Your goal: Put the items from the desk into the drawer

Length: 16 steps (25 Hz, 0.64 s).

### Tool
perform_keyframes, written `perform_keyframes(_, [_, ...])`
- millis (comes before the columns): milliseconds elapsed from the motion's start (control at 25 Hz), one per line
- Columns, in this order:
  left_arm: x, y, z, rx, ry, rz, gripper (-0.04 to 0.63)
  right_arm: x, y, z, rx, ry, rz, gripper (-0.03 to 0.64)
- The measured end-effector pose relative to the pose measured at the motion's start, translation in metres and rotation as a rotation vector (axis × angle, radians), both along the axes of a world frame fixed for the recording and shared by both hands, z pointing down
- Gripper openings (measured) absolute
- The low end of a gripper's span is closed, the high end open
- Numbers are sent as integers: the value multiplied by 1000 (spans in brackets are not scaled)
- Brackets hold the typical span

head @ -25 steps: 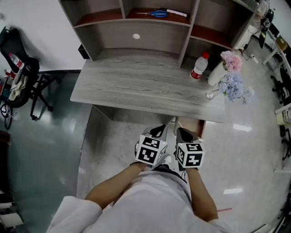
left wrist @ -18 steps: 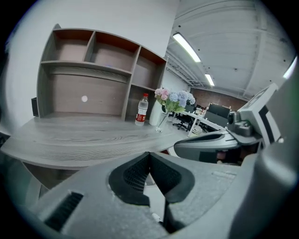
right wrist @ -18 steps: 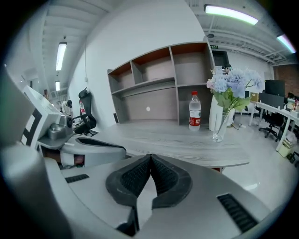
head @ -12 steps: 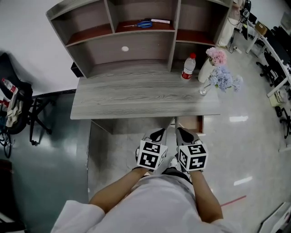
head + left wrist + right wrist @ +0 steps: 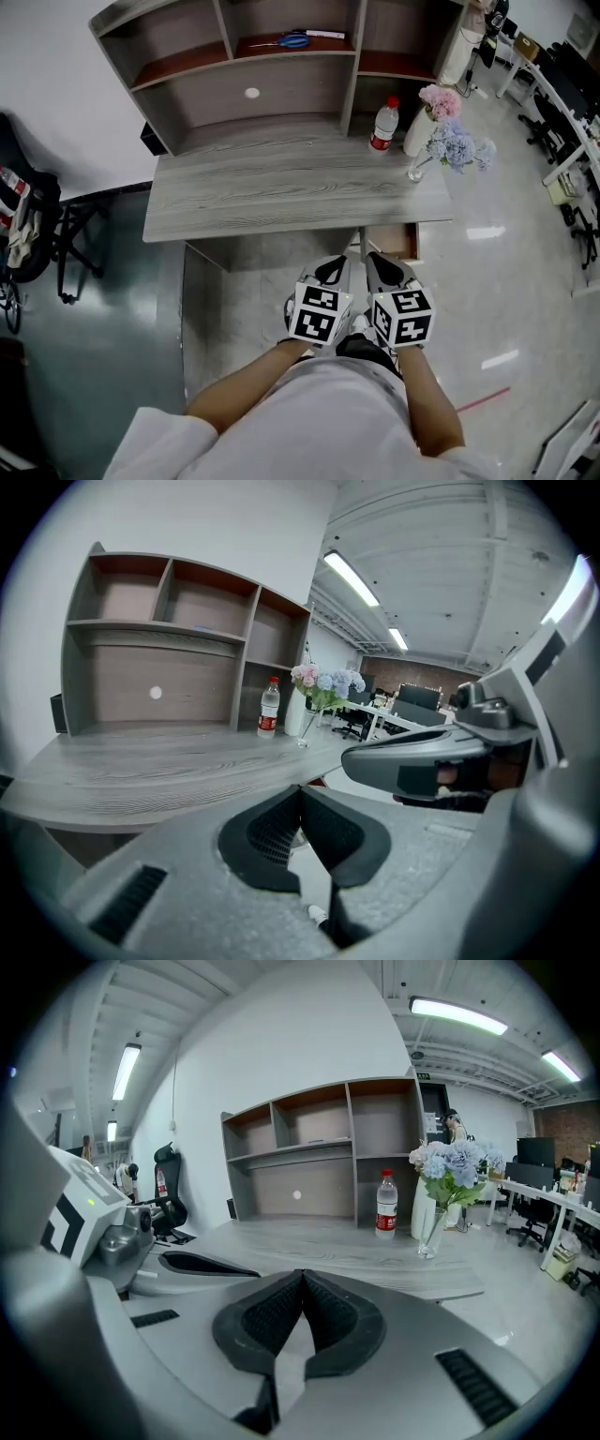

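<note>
Water bottle (image 5: pixel 382 126) and flower vase (image 5: pixel 416 167) on desk (image 5: pixel 281 192); left hand-held gripper (image 5: pixel 330 271), right hand-held gripper (image 5: pixel 382 270) both pressed together, empty.

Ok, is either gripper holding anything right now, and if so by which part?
Nothing is held. The left gripper and the right gripper each have their fingers closed together with nothing between them, short of the desk.

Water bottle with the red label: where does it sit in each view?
Head view: water bottle upper right of centre, at the desk's back.
Left gripper view: just left of centre, at the desk's back.
Right gripper view: right of centre.
Shared landmark: the flowers to its right.
</note>
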<state>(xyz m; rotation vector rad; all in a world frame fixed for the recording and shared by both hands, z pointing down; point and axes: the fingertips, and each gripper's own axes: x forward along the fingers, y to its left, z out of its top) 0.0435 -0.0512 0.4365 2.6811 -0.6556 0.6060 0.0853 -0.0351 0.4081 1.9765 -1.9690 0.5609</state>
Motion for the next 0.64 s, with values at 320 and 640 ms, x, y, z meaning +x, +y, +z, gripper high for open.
perform_keyframes(320, [2, 10, -2, -4, 11, 15, 3, -2, 8, -2, 1, 19, 0, 2])
perform_keyframes(640, [3, 12, -4, -8, 15, 18, 2, -5, 11, 0, -5, 16, -6, 2])
